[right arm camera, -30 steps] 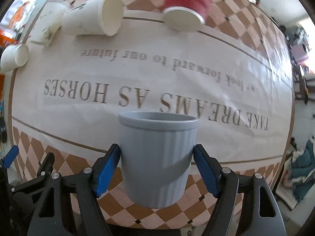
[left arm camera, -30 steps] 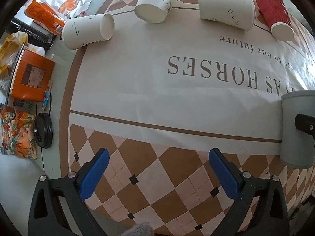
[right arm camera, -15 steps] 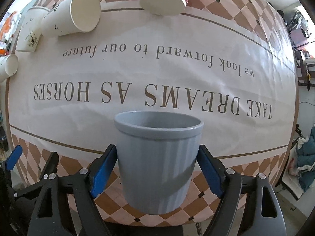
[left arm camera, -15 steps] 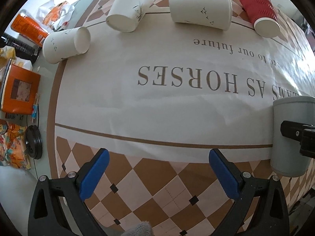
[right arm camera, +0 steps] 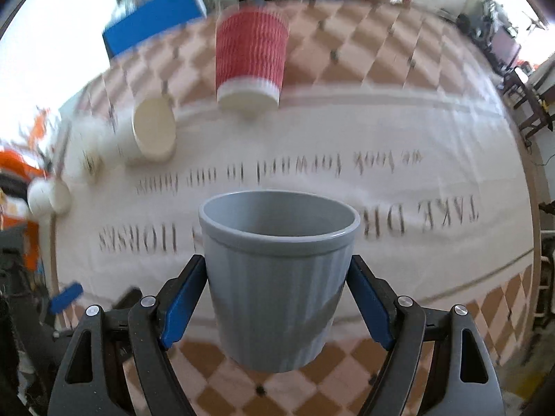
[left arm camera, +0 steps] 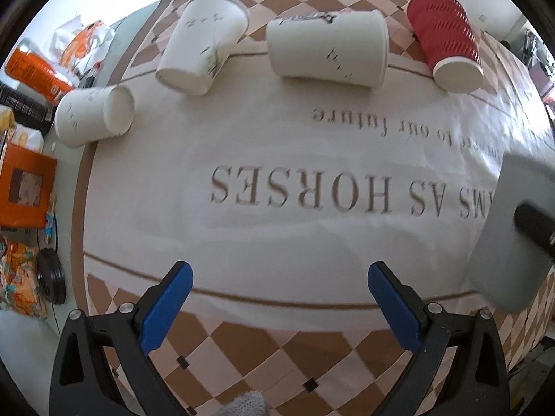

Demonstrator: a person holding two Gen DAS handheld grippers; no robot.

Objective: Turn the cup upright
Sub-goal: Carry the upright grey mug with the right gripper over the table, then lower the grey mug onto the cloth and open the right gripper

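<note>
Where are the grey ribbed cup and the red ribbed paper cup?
Grey ribbed cup (right arm camera: pixel 274 298), right wrist view, on its front wall.
Red ribbed paper cup (left arm camera: pixel 442 33), left wrist view, on its side wall.

Grey ribbed plastic cup (right arm camera: pixel 277 277): matt, smooth rim. Red corrugated paper cup (left arm camera: pixel 444 45): rough ripple wall. White paper cup (left arm camera: pixel 329 53): smooth, matt. Checked printed cloth (left arm camera: pixel 277 357) covering counter: matt. Blue finger pads (left arm camera: pixel 166 306): smooth plastic.

A home dining table: printed tablecloth (left arm camera: pixel 277 145), snack packets (left arm camera: pixel 17 277), chairs behind
</note>
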